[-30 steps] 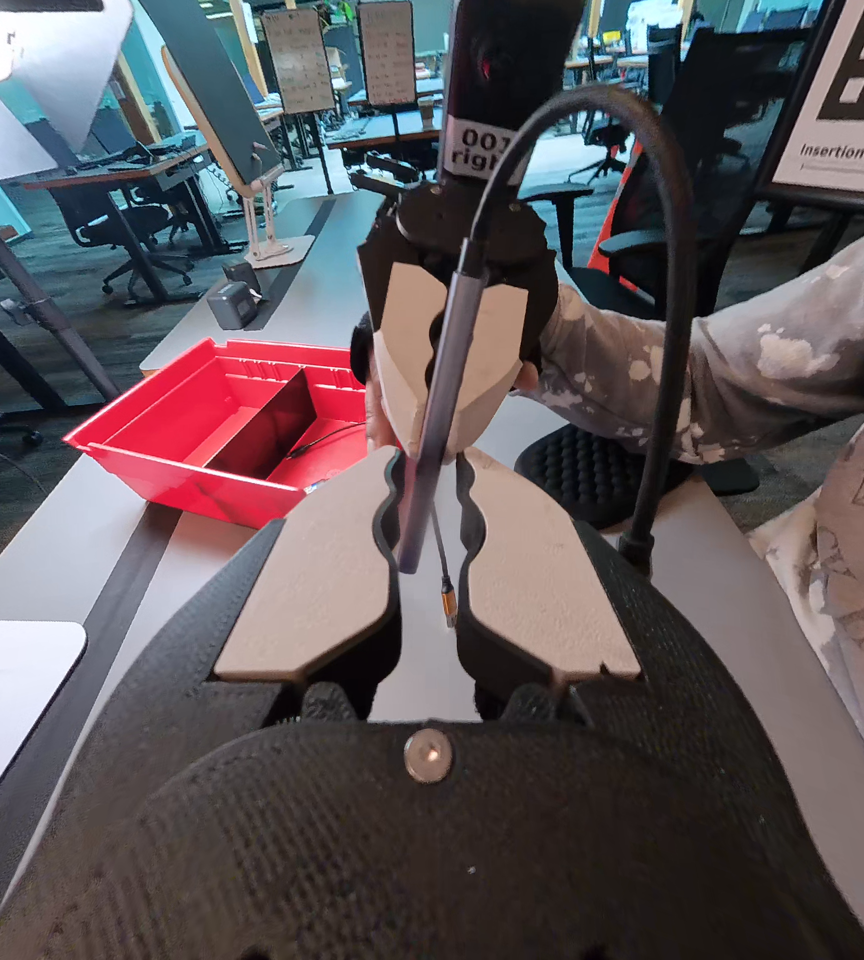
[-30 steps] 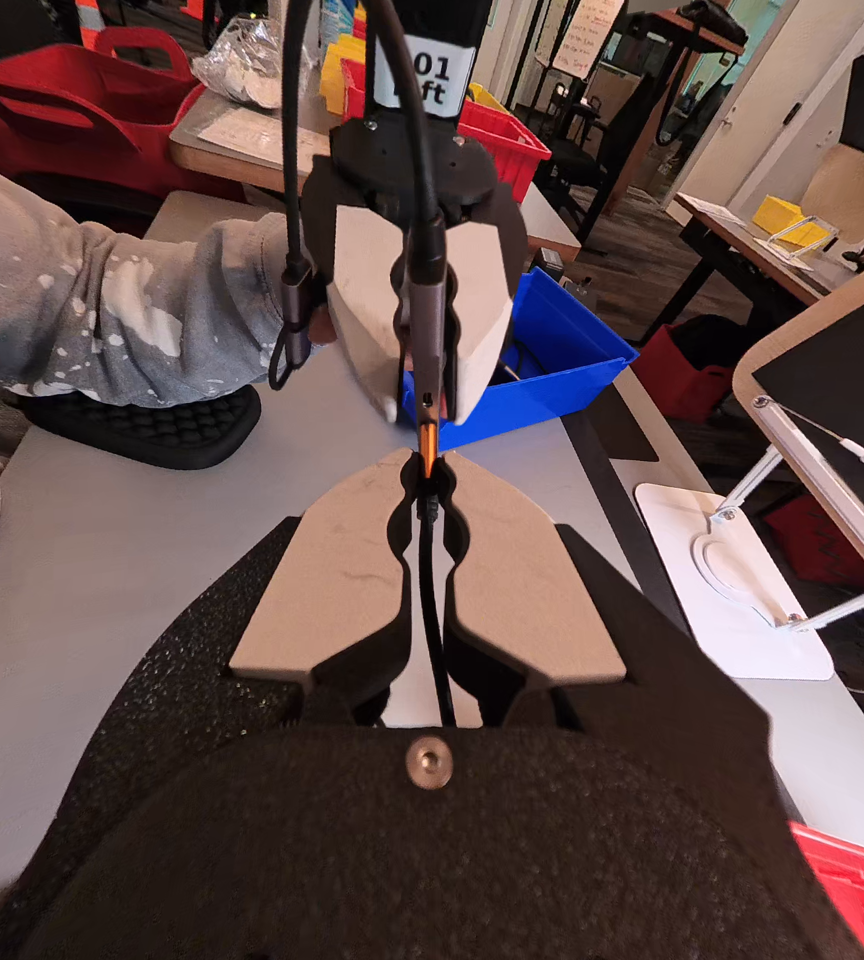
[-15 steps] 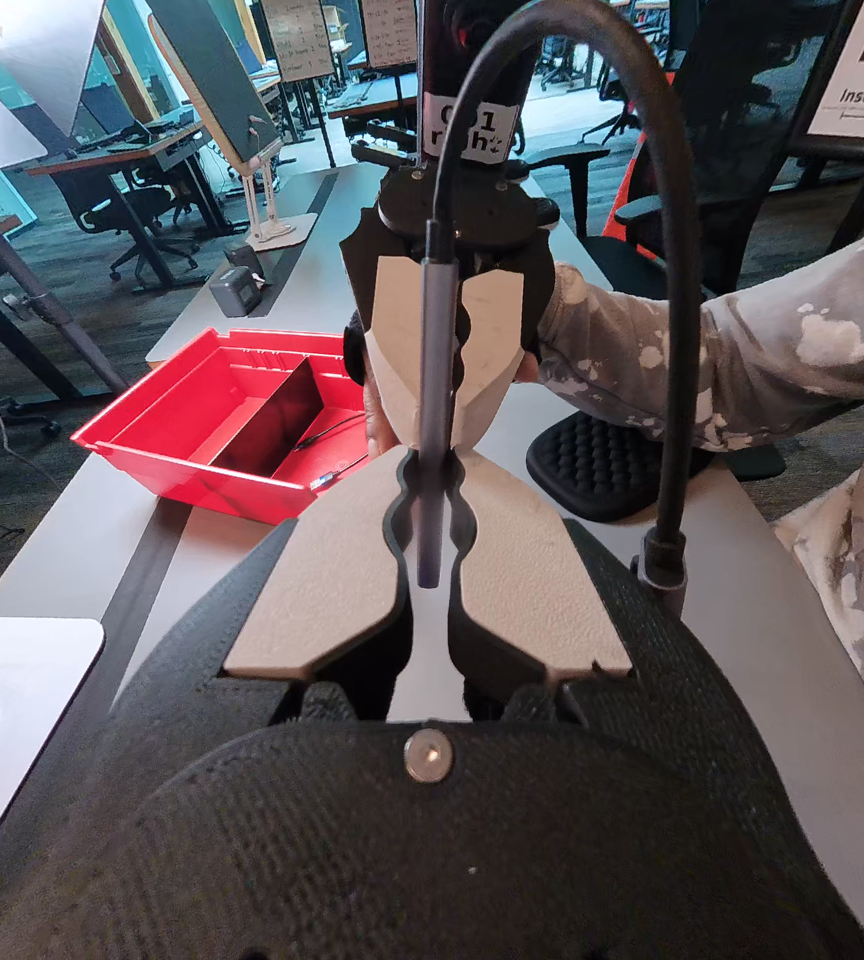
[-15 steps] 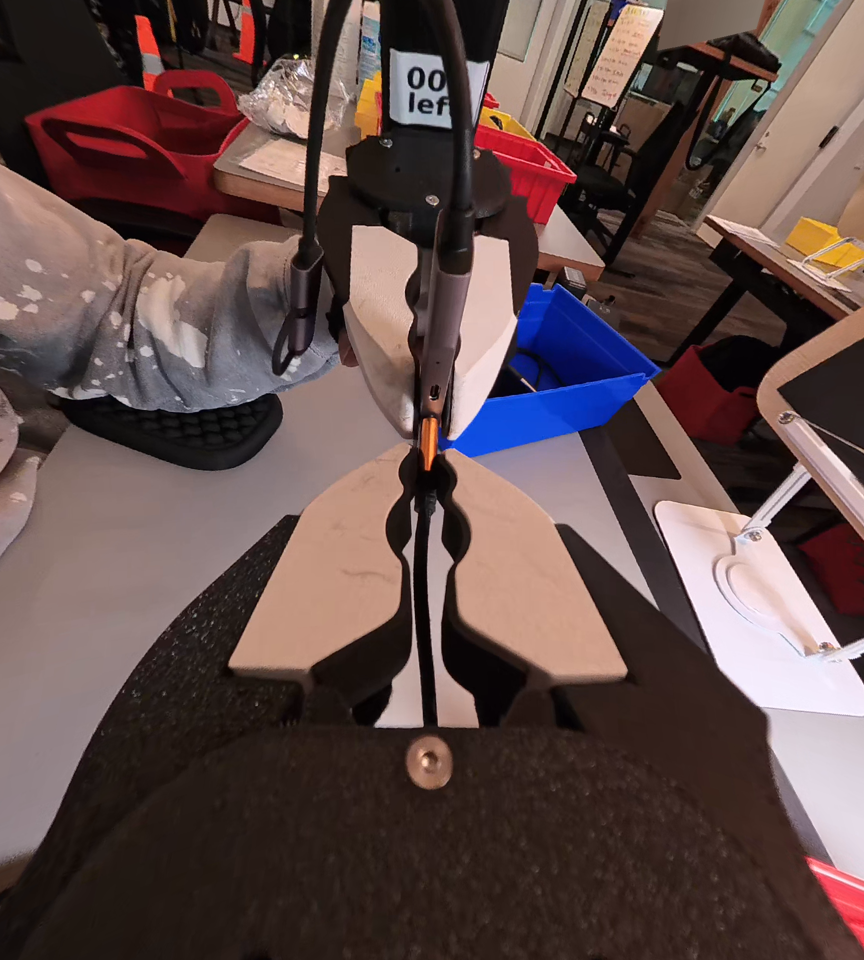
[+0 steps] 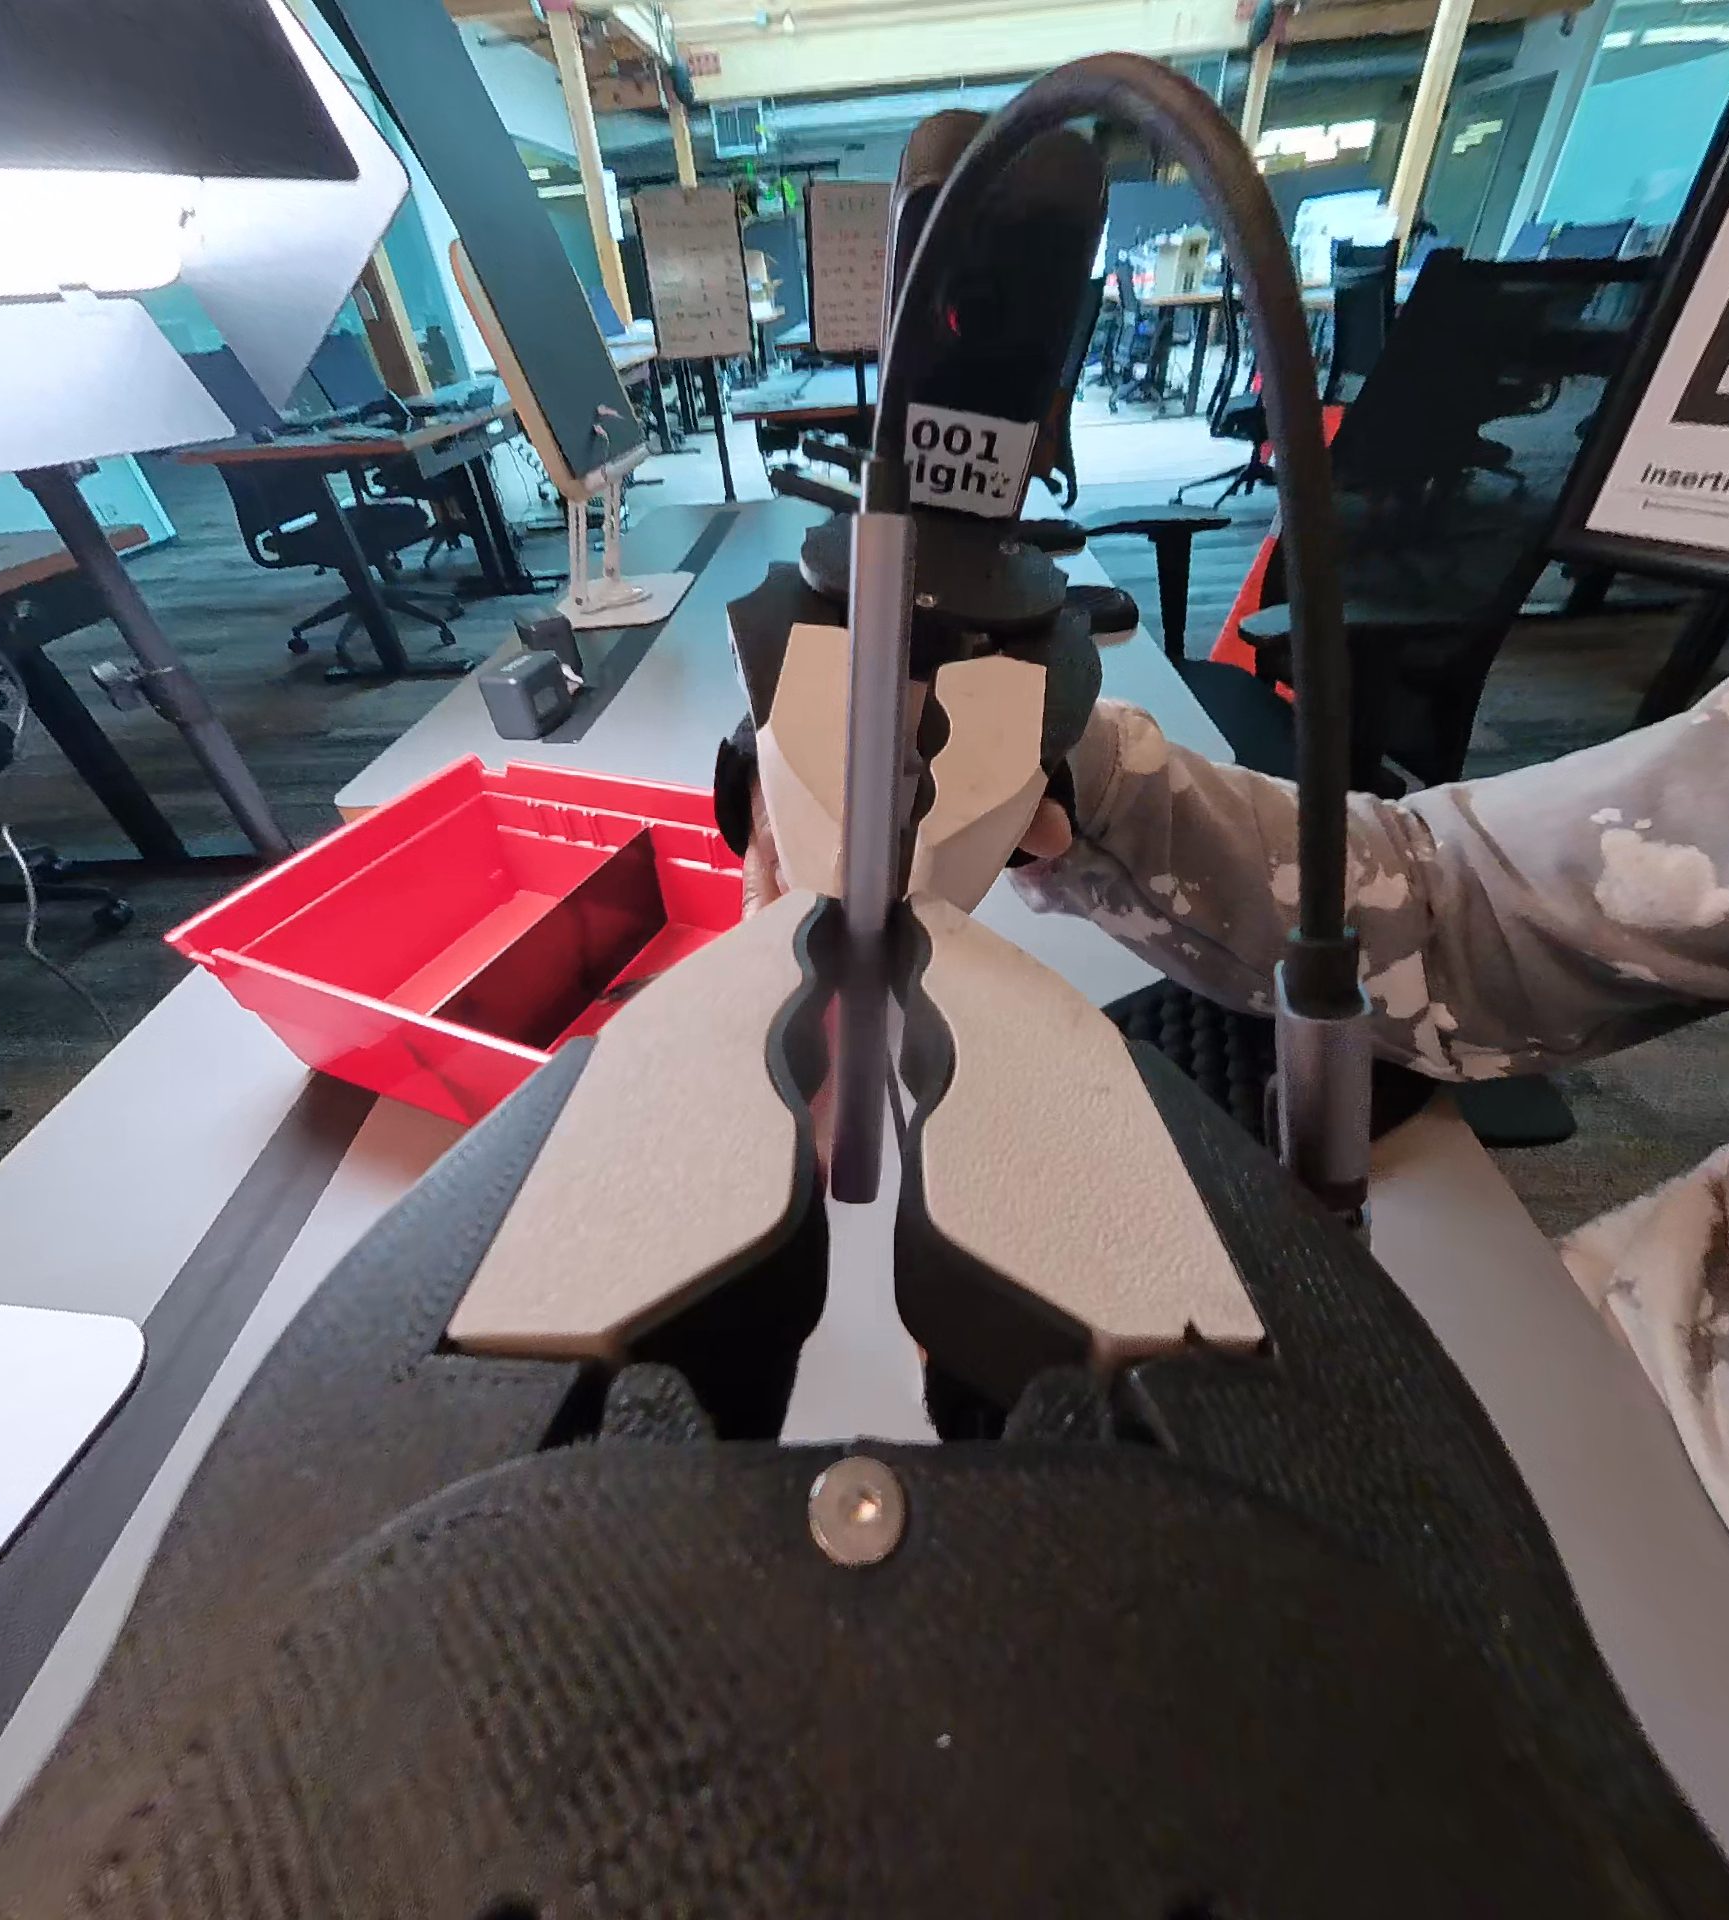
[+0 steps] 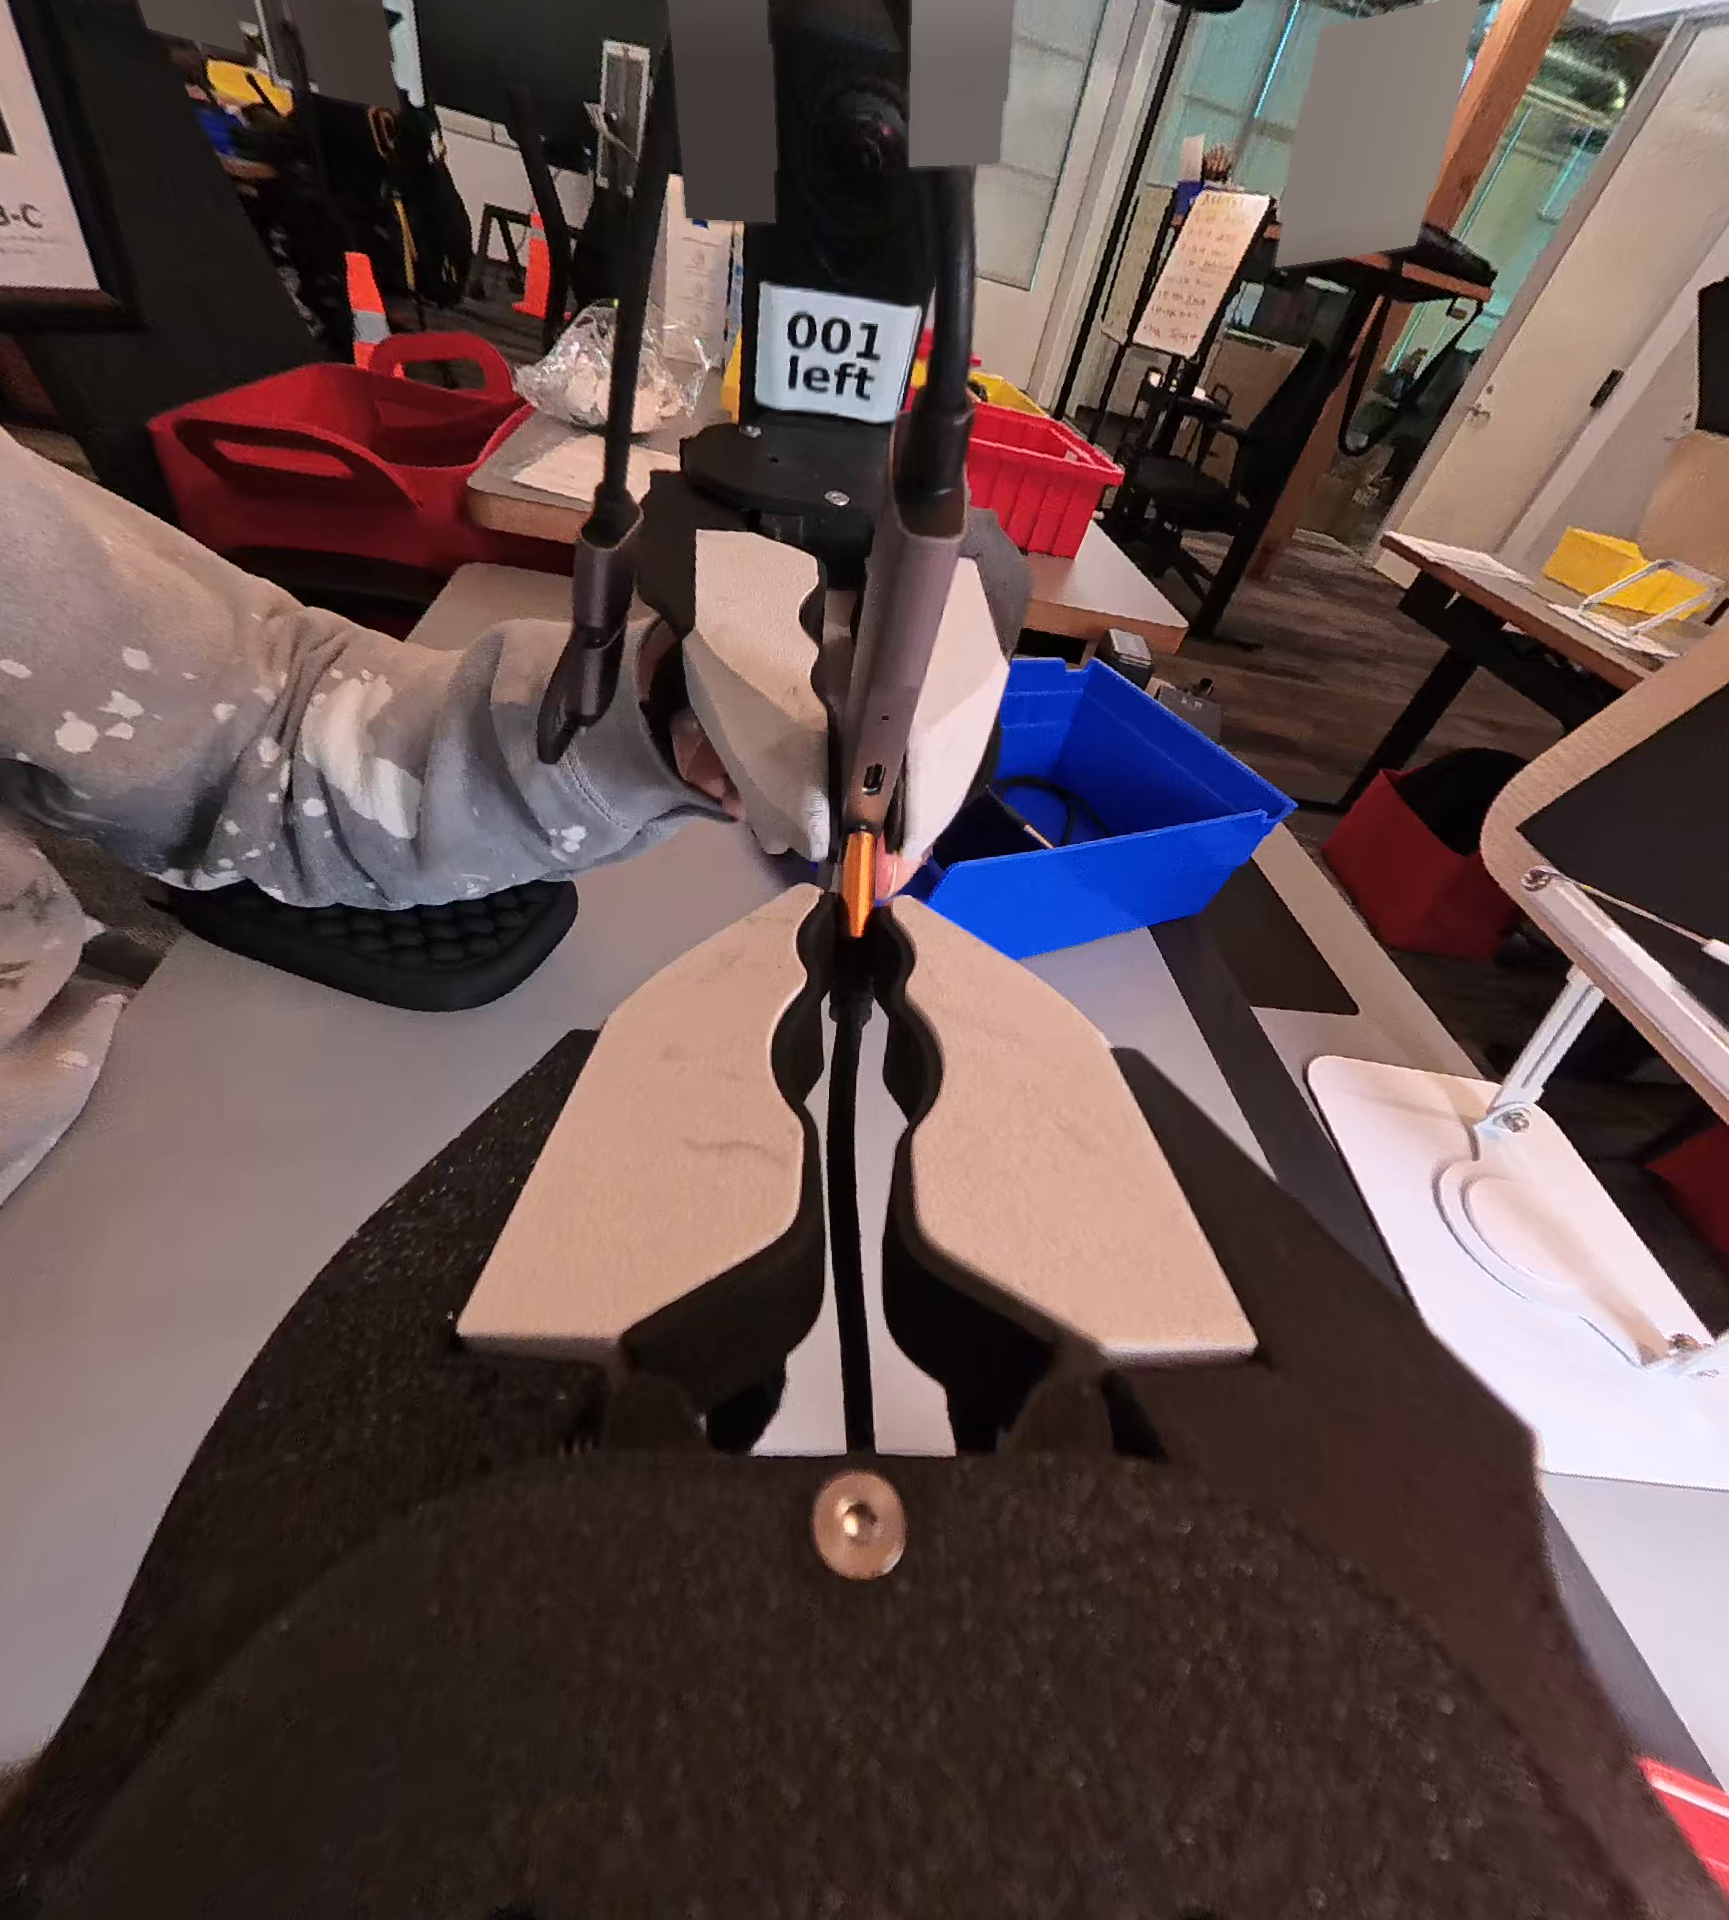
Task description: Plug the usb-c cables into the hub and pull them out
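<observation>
Two grippers are held facing each other above the grey table [image 6: 268, 1122]. The slim grey metal hub [image 5: 865, 883] is clamped by the left gripper [image 5: 860, 925] – the orange-tipped black usb-c cable [image 6: 852, 1091] by the right gripper [image 6: 855, 920], its plug touching the hub's end.

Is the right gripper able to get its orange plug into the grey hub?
Probably yes. The right gripper holds the orange plug right at the hub's end, nothing between them.
</observation>
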`<action>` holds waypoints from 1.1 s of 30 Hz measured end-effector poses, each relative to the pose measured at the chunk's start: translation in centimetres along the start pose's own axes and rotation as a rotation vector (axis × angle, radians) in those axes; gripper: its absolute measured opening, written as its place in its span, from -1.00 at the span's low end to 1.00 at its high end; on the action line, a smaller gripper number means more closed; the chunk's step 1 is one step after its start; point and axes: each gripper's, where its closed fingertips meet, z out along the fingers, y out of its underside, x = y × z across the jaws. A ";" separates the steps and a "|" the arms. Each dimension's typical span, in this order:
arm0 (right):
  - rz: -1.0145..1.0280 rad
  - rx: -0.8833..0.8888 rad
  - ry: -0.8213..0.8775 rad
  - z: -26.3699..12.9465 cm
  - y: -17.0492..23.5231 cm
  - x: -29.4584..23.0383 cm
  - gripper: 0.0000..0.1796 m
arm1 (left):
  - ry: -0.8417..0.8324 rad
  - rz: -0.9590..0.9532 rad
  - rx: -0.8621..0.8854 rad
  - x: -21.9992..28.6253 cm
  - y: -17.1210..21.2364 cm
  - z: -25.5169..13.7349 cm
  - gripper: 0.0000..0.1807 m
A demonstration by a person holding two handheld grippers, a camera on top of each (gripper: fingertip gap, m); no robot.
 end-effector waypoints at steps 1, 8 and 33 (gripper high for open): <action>0.000 0.006 0.003 -0.1 -0.1 0.1 -0.92 | -0.003 -0.004 0.012 0.0 -0.2 0.1 -0.89; 0.017 0.051 -0.013 -0.4 -0.3 0.3 -0.92 | 0.005 -0.052 0.056 -0.2 -0.6 0.3 -0.89; -0.119 -0.005 0.886 -14.8 1.3 13.3 -0.93 | -0.314 -0.034 0.063 -5.7 -2.6 -9.7 -0.89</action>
